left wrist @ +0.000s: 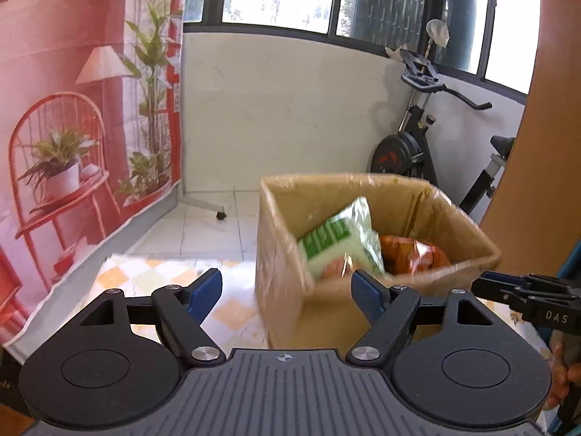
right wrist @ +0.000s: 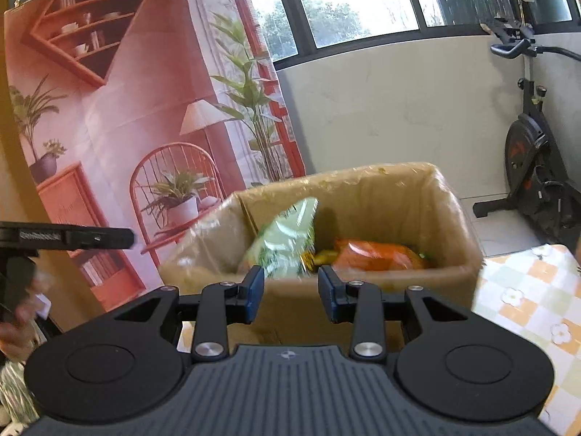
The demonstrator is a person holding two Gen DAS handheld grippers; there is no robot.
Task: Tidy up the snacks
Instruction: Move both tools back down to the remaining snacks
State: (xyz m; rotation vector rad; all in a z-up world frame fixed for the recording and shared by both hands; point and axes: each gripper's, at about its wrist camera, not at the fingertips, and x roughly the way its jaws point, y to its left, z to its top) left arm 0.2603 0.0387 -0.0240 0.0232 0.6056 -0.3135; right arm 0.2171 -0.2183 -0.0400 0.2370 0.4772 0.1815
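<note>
At the far left hangs a printed backdrop [left wrist: 72,116] in reds and pinks, showing a wire chair, a lamp and potted plants; in the right wrist view it fills the left half of the scene, with painted shelves at the top. Below it, the worktop [left wrist: 145,276] wears a checked cloth of orange, pale green and white squares.

The left tongs [left wrist: 287,292] stand wide, their blue pads [left wrist: 205,292] well apart with nothing between them. They point toward the near left corner of a cardboard box [left wrist: 279,290] that sits on the worktop. The box is open at the top, and its rim looks blurred in both views.

Inside the box lie the snacks. A pale green packet [left wrist: 341,239] leans upright against the left inner wall, its upper edge rising almost to the rim. Just to its right, lower in the box, lies an orange packet [left wrist: 417,252], touching or nearly touching the green one; the blur leaves that unclear.

The right tongs [right wrist: 290,292] are set narrower than the left, their pads still apart and gripping nothing. They sit low before the near wall of the box, and the green packet [right wrist: 287,243] shows beyond the gap between them, not in it.

At the right, a black exercise bike [left wrist: 417,145] stands on the tiled floor below the windows.
</note>
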